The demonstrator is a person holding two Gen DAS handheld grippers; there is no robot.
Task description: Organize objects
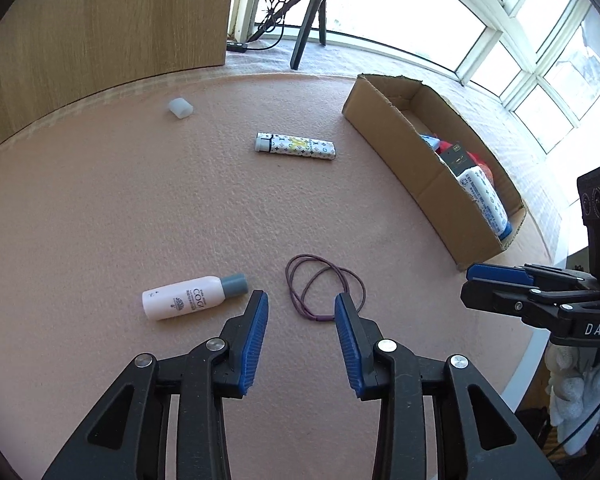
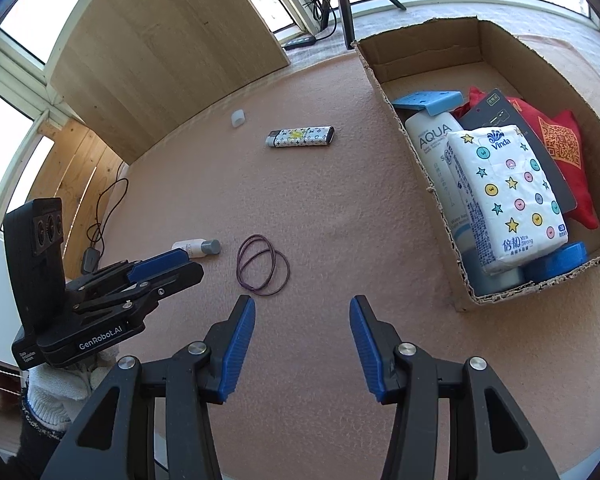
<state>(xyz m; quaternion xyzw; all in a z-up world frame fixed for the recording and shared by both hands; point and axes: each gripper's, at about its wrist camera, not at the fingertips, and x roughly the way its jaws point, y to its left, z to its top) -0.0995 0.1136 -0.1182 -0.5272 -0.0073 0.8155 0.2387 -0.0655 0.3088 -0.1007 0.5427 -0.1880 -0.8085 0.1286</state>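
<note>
On the pink felt table lie a small white bottle with a grey cap (image 1: 192, 296) (image 2: 196, 248), a purple hair tie (image 1: 318, 317) (image 2: 265, 293), a patterned lighter (image 1: 296, 147) (image 2: 300, 137) and a small translucent cap (image 1: 180, 109) (image 2: 238, 119). My left gripper (image 1: 301, 296) (image 2: 168, 268) is open, its fingertips on either side of the hair tie's near edge, the bottle just to its left. The right gripper (image 2: 301, 300) (image 1: 496, 280) is open and holds nothing, near the hair tie and left of the cardboard box (image 1: 400, 148) (image 2: 420, 54).
The box holds a tissue pack (image 2: 504, 196), an AQUA bottle (image 2: 432, 140), a red pouch (image 2: 560, 148) and blue items. A wooden panel (image 1: 100, 32) stands at the back left, a tripod (image 1: 312, 12) by the window. A gloved hand (image 2: 56, 396) holds the left gripper.
</note>
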